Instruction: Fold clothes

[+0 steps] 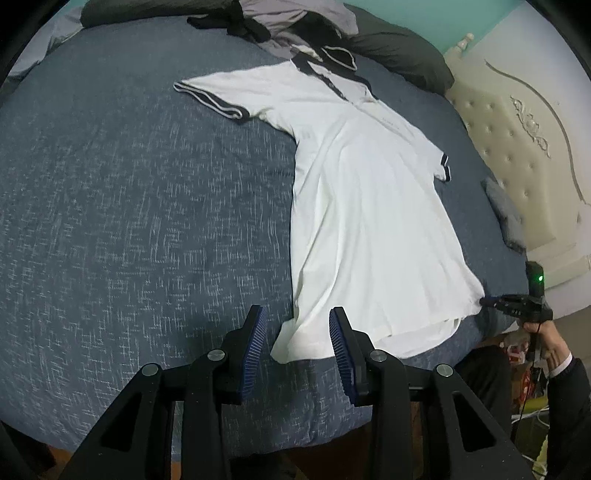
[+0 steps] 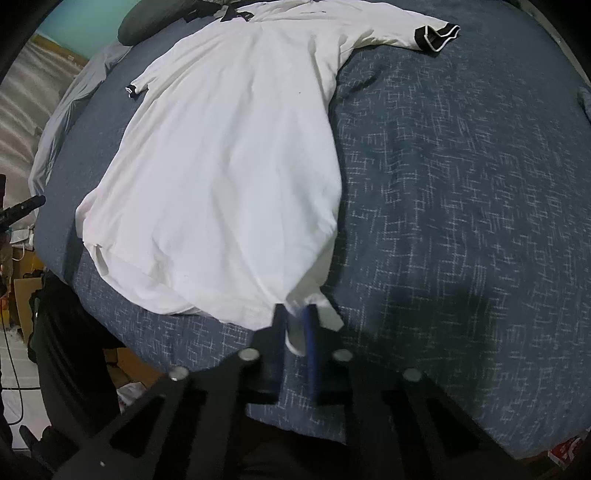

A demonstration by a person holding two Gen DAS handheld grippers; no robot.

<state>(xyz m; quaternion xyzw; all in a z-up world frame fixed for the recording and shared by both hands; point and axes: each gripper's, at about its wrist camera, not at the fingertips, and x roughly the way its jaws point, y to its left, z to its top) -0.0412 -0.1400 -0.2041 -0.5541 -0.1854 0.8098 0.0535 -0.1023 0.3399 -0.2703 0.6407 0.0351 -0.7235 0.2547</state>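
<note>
Shirt [image 1: 369, 206] spread flat mid-frame on bed [image 1: 129, 203]. R gripper [image 2: 295, 328] pinches one hem corner; L gripper [image 1: 297, 332] gapes wide, empty, at the other. Risk: thin pinch slips, hem bunches.

White shirt [image 1: 369, 221] lies flat on blue bedspread [image 1: 147, 221], dark clothes [image 1: 258, 22] beyond

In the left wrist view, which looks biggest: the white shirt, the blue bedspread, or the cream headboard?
1. Blue bedspread
2. White shirt
3. Cream headboard, though it is cut off at the picture's edge, so its rank is unsure.
</note>
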